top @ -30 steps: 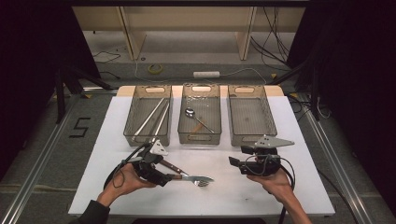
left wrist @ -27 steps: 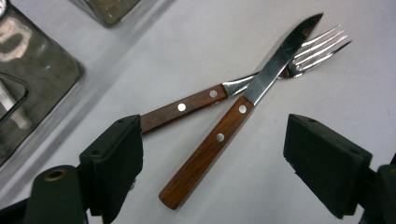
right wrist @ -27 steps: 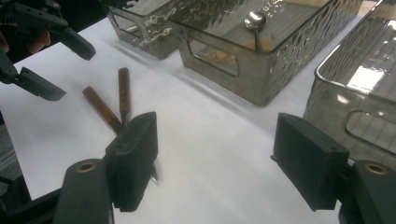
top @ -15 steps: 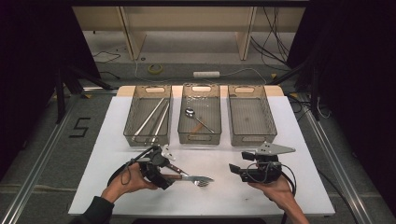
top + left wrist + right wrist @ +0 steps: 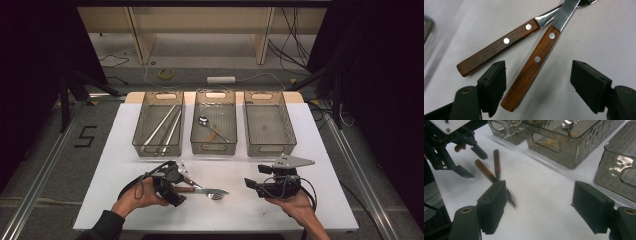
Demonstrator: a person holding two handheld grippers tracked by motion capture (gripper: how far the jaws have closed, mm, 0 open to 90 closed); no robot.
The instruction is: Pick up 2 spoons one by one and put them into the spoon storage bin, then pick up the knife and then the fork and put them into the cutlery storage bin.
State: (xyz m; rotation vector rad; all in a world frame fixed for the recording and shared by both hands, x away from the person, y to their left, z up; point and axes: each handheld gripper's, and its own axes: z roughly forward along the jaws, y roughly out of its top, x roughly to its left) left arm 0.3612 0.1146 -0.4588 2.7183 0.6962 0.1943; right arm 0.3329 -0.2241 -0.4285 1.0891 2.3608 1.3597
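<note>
A: where's the left gripper (image 5: 537, 82) at?
B: jaws closing in but not yet gripping; knife (image 5: 534, 62) handle between them on the table (image 5: 310, 210), crossing what's probably a fork (image 5: 499, 48).
A: right gripper (image 5: 539, 207)?
B: wide apart, nothing in them.

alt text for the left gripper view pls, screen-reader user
Two wooden-handled utensils cross on a white table, their steel ends meeting at the top. The left gripper has open black jaws that have just been closing around the nearer handle, not yet touching it; the other handle lies beside it.
</note>
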